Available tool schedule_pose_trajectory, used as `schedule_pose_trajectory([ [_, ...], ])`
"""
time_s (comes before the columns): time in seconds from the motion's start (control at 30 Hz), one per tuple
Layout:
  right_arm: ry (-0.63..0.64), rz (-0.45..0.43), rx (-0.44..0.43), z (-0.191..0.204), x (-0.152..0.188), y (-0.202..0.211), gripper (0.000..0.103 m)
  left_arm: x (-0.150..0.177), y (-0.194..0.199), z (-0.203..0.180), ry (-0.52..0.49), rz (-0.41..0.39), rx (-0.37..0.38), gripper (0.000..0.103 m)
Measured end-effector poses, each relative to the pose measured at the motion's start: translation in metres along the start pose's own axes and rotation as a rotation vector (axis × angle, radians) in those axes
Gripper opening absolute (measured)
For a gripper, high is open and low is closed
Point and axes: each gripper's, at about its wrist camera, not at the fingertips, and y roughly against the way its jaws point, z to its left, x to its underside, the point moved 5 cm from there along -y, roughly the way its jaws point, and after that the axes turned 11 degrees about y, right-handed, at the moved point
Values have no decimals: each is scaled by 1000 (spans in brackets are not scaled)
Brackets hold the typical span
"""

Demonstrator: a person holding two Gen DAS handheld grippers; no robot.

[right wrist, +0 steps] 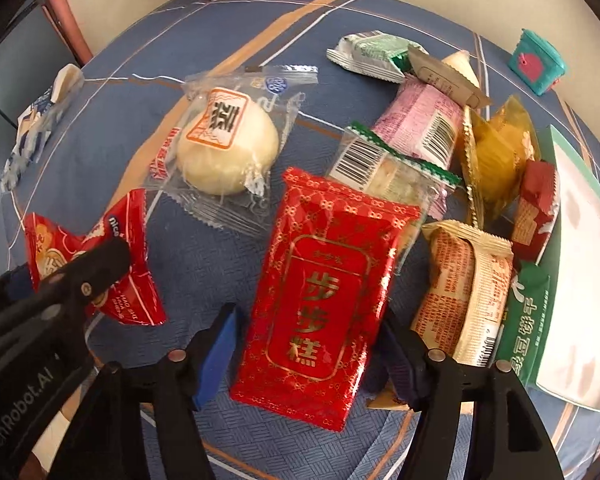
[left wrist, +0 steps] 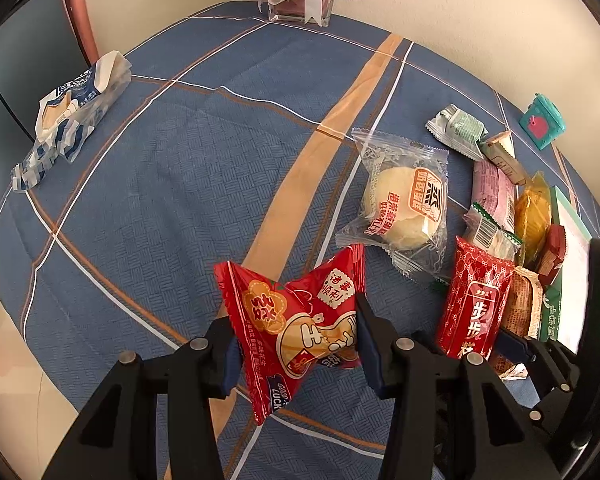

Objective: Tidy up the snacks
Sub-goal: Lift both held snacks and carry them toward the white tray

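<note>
Foil wrapper of the red cake packet [right wrist: 320, 300] looks light, slick and crushable; it lies on the table [right wrist: 228, 32] just right of the bun packet [right wrist: 228, 140], between the right gripper's [right wrist: 304, 364] spread fingers, best taken across its long edges. Left gripper [left wrist: 296, 344] pinches a red peanut pouch [left wrist: 296, 328].

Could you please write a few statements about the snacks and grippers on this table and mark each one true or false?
1. The left gripper pinches a red cartoon-printed snack bag. True.
2. The right gripper clamps a green packet. False: a red gold-lettered packet lies between its jaws, with a gap at one pad.
3. The pale round bun is in a clear wrapper. True.
4. The tablecloth is plain white. False: it is blue with stripes.
5. The teal box sits among the piled snacks. False: it stands apart, near the wall.
</note>
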Motion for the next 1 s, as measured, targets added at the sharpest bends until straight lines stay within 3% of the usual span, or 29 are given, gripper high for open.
schedule_pose_trajectory([
  [0.1,-31,-6,-9,-13,5,3,51,0,-1,0,1,3,-2,50],
  [0.2,-64,-14,-39,-20,8,5,47,0,-1,-2,-2,4,0,50],
  [0.67,-144,-93,-169,-79,17,41,45,-6,26,-12,-22,-36,-1,50],
  [0.87,-197,-173,-206,-112,23,80,45,-13,51,-41,-54,-73,17,50],
  [1.0,-274,-212,-184,-158,34,101,45,-14,64,-80,-106,-90,44,50],
])
